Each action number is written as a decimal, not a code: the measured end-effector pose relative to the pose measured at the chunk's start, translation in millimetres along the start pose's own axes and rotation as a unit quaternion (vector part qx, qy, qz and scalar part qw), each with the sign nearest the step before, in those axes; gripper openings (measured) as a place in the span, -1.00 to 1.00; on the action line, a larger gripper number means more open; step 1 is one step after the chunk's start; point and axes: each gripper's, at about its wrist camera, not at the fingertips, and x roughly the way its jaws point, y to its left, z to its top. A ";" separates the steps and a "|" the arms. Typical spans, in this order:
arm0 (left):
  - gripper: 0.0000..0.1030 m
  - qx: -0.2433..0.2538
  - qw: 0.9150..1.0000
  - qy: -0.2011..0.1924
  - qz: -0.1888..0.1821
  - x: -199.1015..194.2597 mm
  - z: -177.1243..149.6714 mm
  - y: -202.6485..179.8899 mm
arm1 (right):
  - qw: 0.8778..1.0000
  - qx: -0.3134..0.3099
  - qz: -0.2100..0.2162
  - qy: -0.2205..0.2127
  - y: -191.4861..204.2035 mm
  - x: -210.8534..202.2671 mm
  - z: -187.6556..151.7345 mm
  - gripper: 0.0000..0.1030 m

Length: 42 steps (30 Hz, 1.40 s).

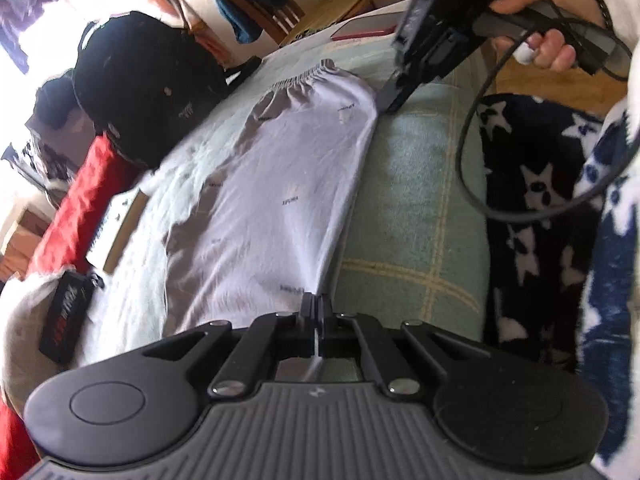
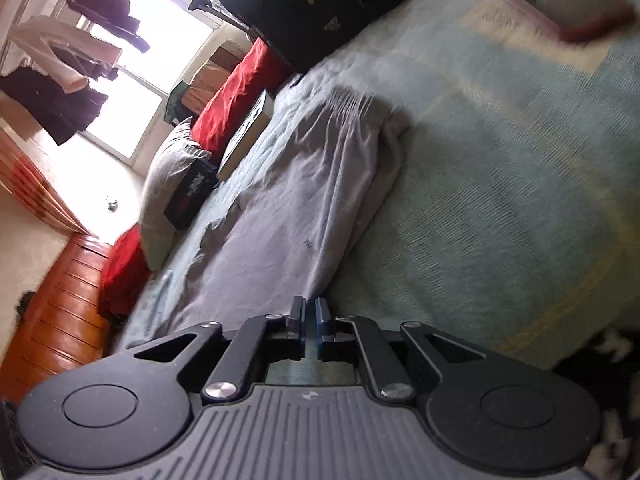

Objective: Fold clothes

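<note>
Grey trousers point(image 1: 276, 184) lie lengthwise on the green blanket point(image 1: 416, 208), apparently one leg over the other. Left gripper point(image 1: 317, 306): jaws closed, pinching the hem end. Right gripper point(image 2: 308, 312): jaws nearly closed beside the waistband; grip uncertain. Crosswise folds seemingly remain.

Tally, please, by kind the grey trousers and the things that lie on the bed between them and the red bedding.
Grey trousers: 1
Black bag: 1
Book: 1
Black pouch with red lettering: 1
Grey pillow: 1
Total: 5
</note>
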 end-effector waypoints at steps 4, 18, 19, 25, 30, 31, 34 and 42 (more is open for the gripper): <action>-0.90 -0.040 0.999 0.000 -0.019 -17.9 -0.3 20.0 | 0.996 -0.080 -0.034 -0.034 15.3 -12.1 20.9 -0.42; -0.78 -0.227 0.973 0.038 0.005 58.4 -14.6 91.0 | 0.958 -0.251 -0.139 -0.020 22.4 32.9 32.2 -0.17; -0.77 -0.230 0.971 0.059 0.025 63.5 -25.2 93.3 | 0.957 -0.253 -0.140 -0.023 20.5 28.2 29.2 -0.17; -0.77 -0.277 0.958 0.037 0.064 40.7 -43.6 120.1 | 0.962 -0.239 -0.123 -0.039 34.1 11.2 27.0 0.00; -0.32 -0.286 0.956 0.034 0.060 43.2 -54.0 141.3 | 0.961 -0.254 -0.099 -0.045 52.2 11.1 23.7 0.08; -0.27 -0.286 0.956 0.038 0.057 46.3 -55.8 144.6 | 0.961 -0.257 -0.096 -0.043 54.5 11.9 22.9 0.08; -0.26 -0.282 0.957 0.056 0.035 53.0 -63.3 148.5 | 0.960 -0.260 -0.100 -0.041 57.2 13.2 20.6 0.09; -0.36 -0.345 0.936 0.061 -0.022 54.5 -89.6 170.5 | 0.961 -0.255 -0.104 -0.034 56.0 19.9 19.0 0.15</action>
